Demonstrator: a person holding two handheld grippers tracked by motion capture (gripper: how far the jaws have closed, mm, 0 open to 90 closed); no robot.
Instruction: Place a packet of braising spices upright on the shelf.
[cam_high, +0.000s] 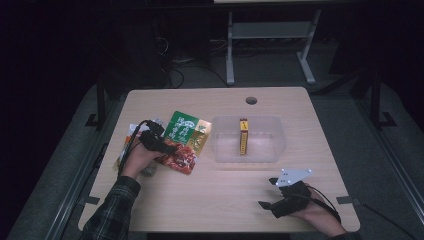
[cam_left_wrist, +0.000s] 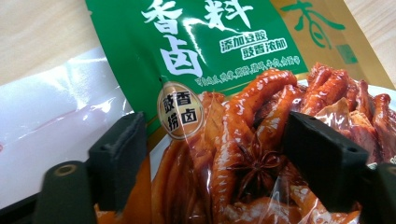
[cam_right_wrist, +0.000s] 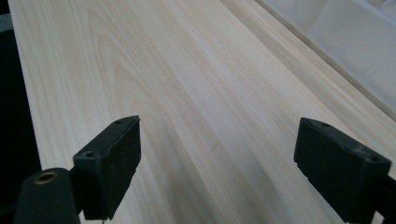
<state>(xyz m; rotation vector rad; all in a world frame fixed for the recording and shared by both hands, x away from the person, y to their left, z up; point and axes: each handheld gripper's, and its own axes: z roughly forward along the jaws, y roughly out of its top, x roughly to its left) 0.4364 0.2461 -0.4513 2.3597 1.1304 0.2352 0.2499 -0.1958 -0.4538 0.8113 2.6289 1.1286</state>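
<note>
Glossy, limp, light sauce packet (cam_left_wrist: 233, 121), left of the clear tub (cam_high: 248, 140), is straddled by the wide-open left gripper (cam_left_wrist: 215, 154), best pinched at an edge.

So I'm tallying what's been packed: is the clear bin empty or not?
Not empty. The clear bin holds one yellow box; the green sauce packet lies outside, on the table.
</note>
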